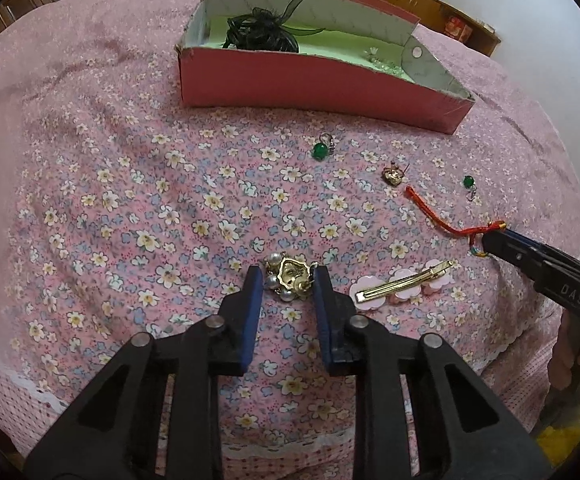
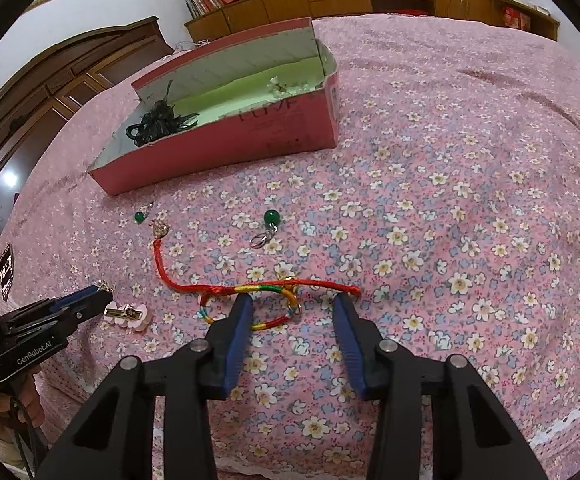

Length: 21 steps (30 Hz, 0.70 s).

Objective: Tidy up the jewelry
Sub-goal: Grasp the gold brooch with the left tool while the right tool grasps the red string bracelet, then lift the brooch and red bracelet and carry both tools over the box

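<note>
- The left gripper (image 1: 286,276) points steeply down at the flowered bedspread (image 1: 130,200), with a gold and pearl brooch (image 1: 288,280) between its blue fingers (image 1: 252,292). The gap is narrow and the tips sit right beside the brooch on both sides; I cannot tell whether the pads press on it yet. Straddling it this way looks like the setup for a pinch.
- The right gripper (image 2: 291,304) has a middling gap. A red cord bracelet (image 2: 258,294) with a coloured loop lies across the space between its fingertips (image 2: 242,312), one tip set inside the loop, neither visibly clamping.
- Just to the right of the left fingers lies a pink flower hair clip (image 1: 401,286), untouched.
- Beyond both sets of fingers, well apart, lie two green bead earrings (image 1: 321,148) and a small gold earring (image 1: 393,174).
- Farther still stands the pink box (image 1: 309,80), open-topped, already holding a dark hair piece (image 1: 262,28) and something pale at the other end; likely the destination.
</note>
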Tool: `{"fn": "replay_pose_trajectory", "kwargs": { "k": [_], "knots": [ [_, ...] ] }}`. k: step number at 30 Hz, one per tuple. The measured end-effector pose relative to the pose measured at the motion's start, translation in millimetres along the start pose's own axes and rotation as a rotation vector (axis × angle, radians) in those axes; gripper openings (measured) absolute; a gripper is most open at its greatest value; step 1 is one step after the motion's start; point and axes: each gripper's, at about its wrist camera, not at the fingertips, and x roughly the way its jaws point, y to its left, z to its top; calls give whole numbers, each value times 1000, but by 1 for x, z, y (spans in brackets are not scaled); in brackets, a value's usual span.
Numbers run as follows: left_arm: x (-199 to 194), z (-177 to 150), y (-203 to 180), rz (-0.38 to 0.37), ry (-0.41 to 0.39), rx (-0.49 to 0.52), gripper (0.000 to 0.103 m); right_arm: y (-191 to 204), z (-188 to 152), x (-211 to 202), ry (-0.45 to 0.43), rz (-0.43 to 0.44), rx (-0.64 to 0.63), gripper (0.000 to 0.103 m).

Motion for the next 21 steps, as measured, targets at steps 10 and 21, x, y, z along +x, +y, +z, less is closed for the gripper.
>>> {"fn": "replay_pose_trajectory", "kwargs": {
  "k": [10,21],
  "knots": [
    [3,2,-3,-5,0,2,13,0,2,3,-1,-18,-1,13],
    [-12,1,1,-31,-34,-2,8,-3,1,-10,-42,-4,7,12]
  ]
}}
